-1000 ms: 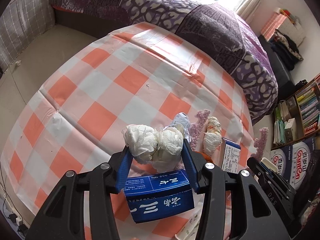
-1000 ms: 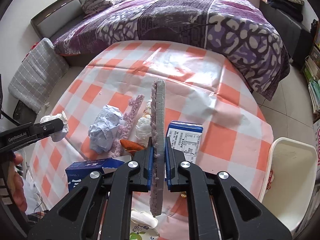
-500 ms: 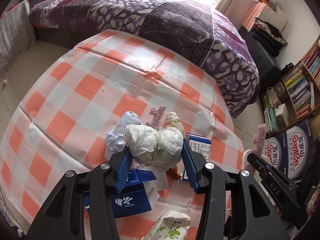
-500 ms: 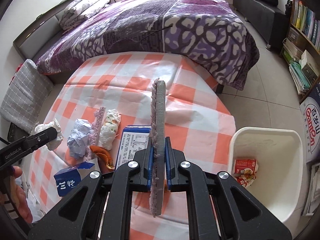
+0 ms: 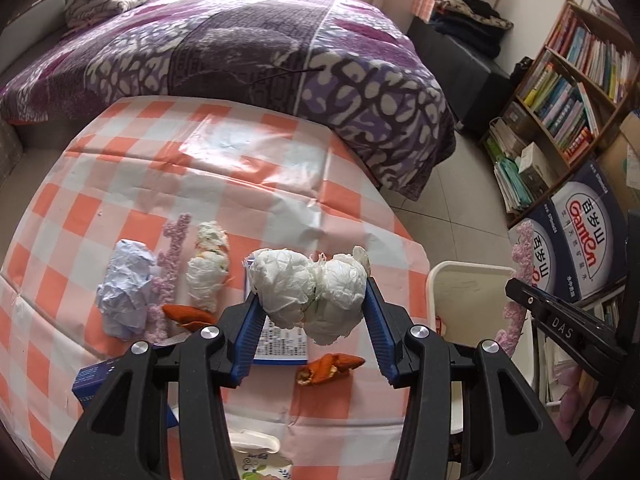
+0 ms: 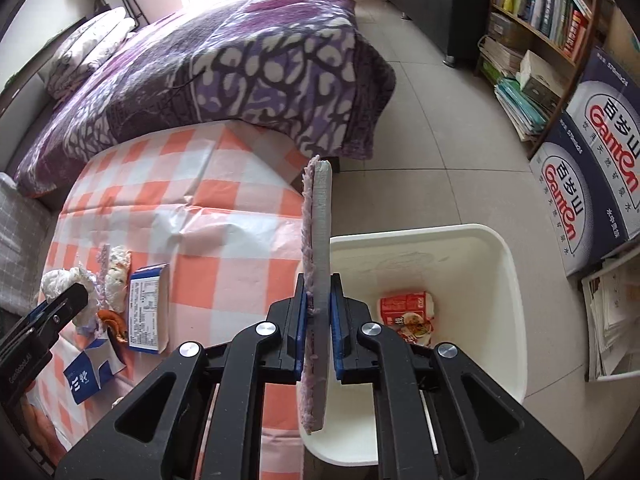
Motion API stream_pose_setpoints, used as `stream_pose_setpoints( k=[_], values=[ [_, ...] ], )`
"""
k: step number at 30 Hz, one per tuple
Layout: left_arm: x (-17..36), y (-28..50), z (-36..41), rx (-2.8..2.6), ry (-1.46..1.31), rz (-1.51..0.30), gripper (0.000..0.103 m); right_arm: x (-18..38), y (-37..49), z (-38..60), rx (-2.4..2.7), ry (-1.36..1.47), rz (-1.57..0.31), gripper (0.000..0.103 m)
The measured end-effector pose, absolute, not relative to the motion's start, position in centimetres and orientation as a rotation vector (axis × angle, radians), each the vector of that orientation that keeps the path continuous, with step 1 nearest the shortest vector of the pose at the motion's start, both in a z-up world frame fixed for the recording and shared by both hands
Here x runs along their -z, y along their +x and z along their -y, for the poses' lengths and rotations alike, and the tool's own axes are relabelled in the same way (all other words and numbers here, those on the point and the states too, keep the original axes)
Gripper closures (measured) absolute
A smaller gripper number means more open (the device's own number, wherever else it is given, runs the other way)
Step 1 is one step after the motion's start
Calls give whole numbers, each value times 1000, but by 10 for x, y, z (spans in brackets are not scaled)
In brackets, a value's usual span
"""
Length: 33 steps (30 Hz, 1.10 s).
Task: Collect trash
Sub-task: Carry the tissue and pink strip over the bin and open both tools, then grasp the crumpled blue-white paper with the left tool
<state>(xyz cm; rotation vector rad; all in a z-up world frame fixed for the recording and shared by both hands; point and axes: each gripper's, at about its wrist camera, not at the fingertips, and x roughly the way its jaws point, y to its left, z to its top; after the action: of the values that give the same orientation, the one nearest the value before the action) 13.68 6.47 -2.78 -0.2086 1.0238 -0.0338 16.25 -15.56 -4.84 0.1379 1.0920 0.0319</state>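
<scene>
My left gripper (image 5: 310,308) is shut on a crumpled white paper wad (image 5: 308,294), held above the checked table (image 5: 224,184) near its right edge. My right gripper (image 6: 318,312) is shut on a flat grey pad with pink fuzzy trim (image 6: 318,248), held upright at the left rim of the white bin (image 6: 508,280). The bin also shows in the left wrist view (image 5: 468,292). A red wrapper (image 6: 408,312) lies inside it. On the table lie a blue paper ball (image 5: 126,294), a pink fuzzy strip (image 5: 170,264), a white wad (image 5: 208,268), orange peels (image 5: 330,366) and a white-and-blue carton (image 6: 148,312).
A blue box (image 6: 86,376) sits at the table's near left edge. A wet-wipes pack (image 5: 256,456) lies at the near edge. A purple-quilted bed (image 5: 248,52) stands behind the table. Bookshelves (image 5: 572,76) and printed cartons (image 6: 592,172) stand right of the bin.
Both grippers have swung right with their loads. The bin has come into the left view, and the pad now stands at the bin's rim rather than over the table.
</scene>
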Motion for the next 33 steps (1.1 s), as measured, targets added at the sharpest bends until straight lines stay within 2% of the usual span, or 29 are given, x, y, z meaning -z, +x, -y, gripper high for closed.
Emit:
stream_pose_setpoints(
  k=[5,9,11,14,16,18,22,33],
  values=[
    [35,143,-24,105,-169,-1046,55,49,160,187,32,159,-1093,89],
    [39,147,8,159,-139,-1054,55,48,158,213,73,202,-1091,69],
    [41,147,23,183,-121,-1061,55,46,157,226,98,223,-1082,64],
    [47,147,41,214,-101,-1076,55,43,154,244,141,261,-1063,49],
    [51,147,50,233,-95,-1091,55,42,154,253,166,276,-1057,44],
    [56,147,56,255,-104,-1112,54,43,153,263,201,296,-1055,33],
    [66,147,67,314,-133,-1161,54,45,153,276,233,340,-1061,26],
    [68,149,46,327,-231,-1194,42,49,156,264,207,361,-1081,16]
  ],
)
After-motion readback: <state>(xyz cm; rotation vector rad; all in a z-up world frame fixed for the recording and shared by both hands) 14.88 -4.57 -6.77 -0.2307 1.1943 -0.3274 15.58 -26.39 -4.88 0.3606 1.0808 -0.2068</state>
